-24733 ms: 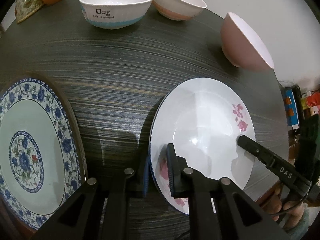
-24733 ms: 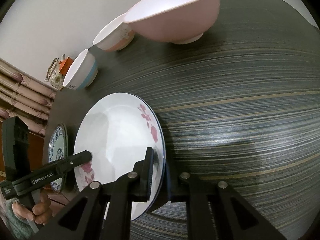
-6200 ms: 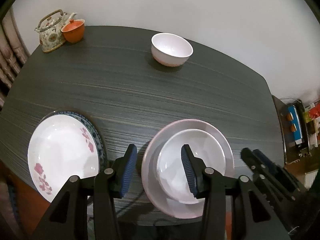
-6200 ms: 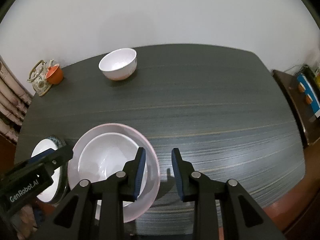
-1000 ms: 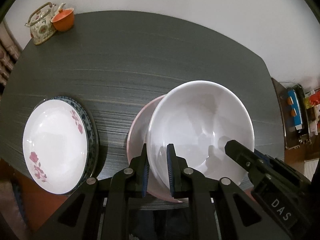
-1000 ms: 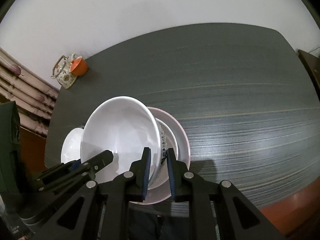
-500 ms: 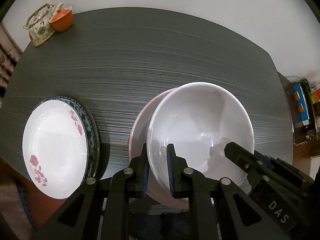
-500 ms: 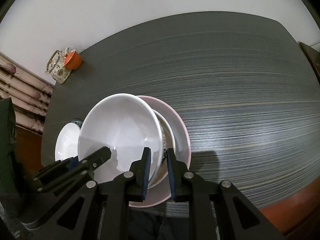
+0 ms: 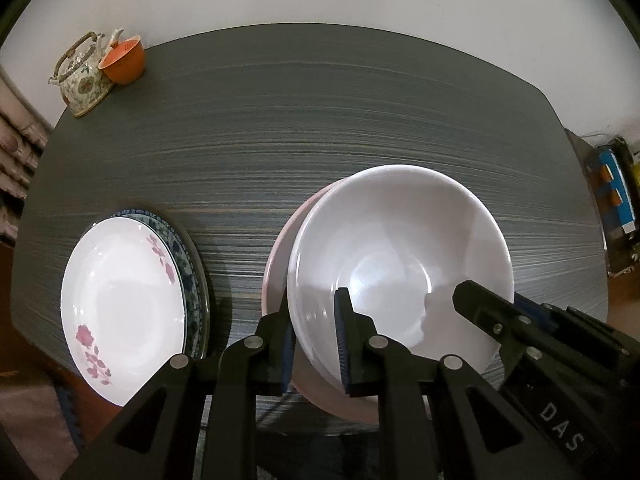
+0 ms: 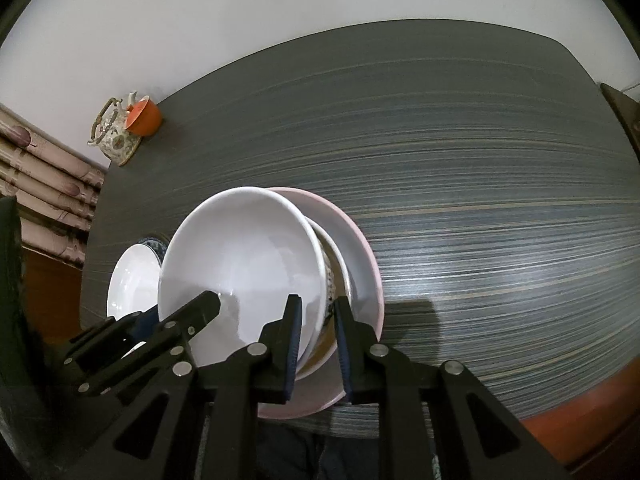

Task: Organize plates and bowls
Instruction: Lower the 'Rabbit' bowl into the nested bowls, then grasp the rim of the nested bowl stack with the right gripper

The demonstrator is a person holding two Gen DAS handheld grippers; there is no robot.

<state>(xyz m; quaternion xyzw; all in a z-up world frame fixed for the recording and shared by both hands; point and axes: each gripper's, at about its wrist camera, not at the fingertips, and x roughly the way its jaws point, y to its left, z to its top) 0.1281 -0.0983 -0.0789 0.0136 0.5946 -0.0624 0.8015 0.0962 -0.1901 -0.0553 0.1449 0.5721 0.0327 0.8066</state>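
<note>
- Left gripper (image 9: pixel 314 336), bottom centre of the left wrist view: jaws nearly closed, pinching the near rim of the white bowl (image 9: pixel 400 268), one pad outside the wall, one inside.
- Right gripper (image 10: pixel 316 340), bottom centre of the right wrist view: jaws also nearly closed, clamped on the opposite side of the same white bowl's rim.
- In the left wrist view the right gripper comes in from the lower right, its tip inside the bowl; in the right wrist view the left gripper comes in from the lower left.
- White bowl sits centre-right of the left wrist view, tilted, inside the stack; whether it rests fully seated, can't tell.
- Under it, a second bowl (image 10: pixel 340 280) with a printed band shows at its right edge in the right wrist view, nested in the pink bowl (image 10: pixel 360 248), which stands on the dark striped surface (image 9: pixel 320 128) near its front edge.
- Floral plate (image 9: pixel 120 304), lower left of the left wrist view, lies on top of a blue-patterned plate (image 9: pixel 192 268); apart from the bowl stack.
- Teapot (image 9: pixel 82 80) and orange cup (image 9: pixel 124 58) touching, upper left corner of the surface, well apart from the rest.
</note>
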